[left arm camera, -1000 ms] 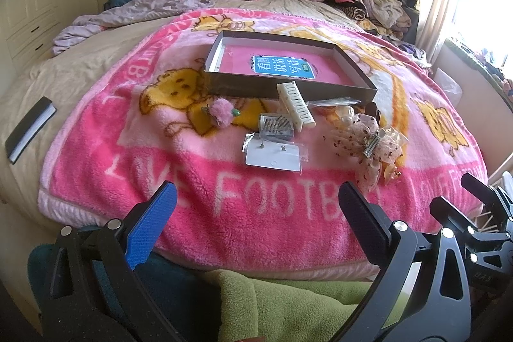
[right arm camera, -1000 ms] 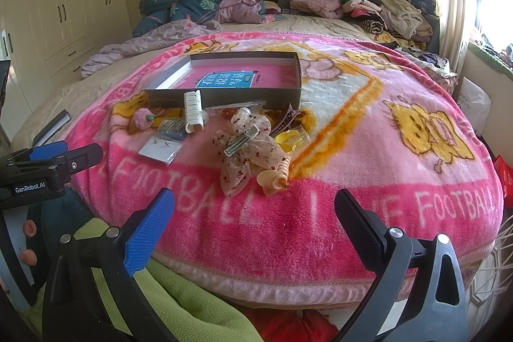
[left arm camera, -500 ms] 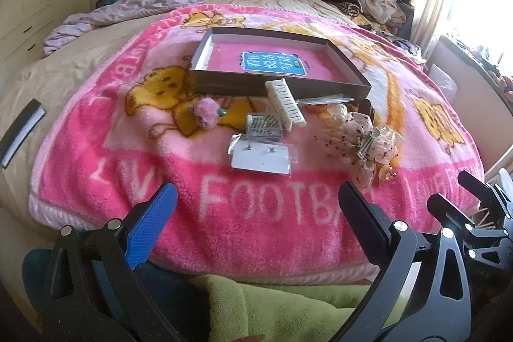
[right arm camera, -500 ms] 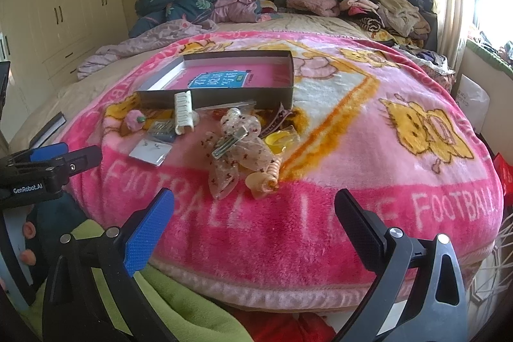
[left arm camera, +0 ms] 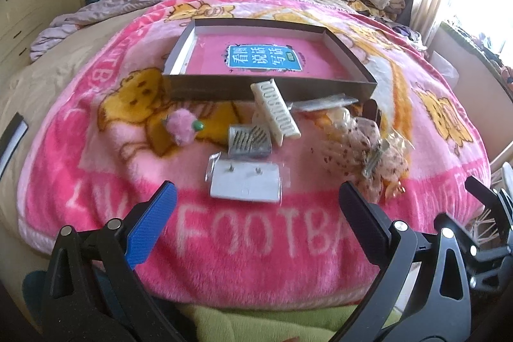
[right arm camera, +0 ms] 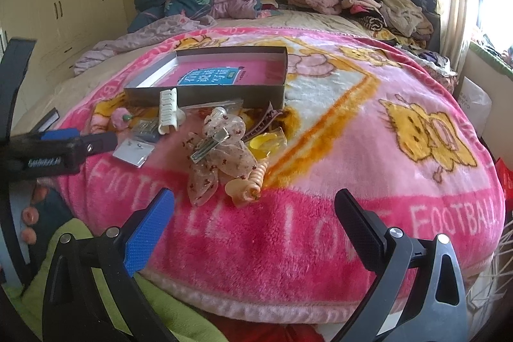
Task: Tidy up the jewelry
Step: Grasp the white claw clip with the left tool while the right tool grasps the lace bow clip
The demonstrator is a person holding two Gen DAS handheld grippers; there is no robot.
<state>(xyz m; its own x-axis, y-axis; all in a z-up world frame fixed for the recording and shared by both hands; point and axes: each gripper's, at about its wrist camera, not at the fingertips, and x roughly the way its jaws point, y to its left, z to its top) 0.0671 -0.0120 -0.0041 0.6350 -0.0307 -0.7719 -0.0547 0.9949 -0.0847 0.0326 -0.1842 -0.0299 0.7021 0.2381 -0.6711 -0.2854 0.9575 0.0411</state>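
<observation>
- Left tool (left arm camera: 256,213): jaws spread wide, empty, at the near edge of the blanket (left arm camera: 96,169).
- Right tool (right arm camera: 253,218): same state, open blanket ahead.
- 1 shallow box (left arm camera: 269,87); 1 white claw clip (left arm camera: 277,114), 1 earring card (left arm camera: 245,183), 1 bow clip (right arm camera: 218,154) lie before it.

Pink blanket (left arm camera: 96,169) woven with white letters "FOOTBA" along near edge, "FOOTBALL" in right wrist view, blue label (left arm camera: 263,59) inside shallow box (left arm camera: 349,50) printed with white Chinese characters "看图说话写话"
</observation>
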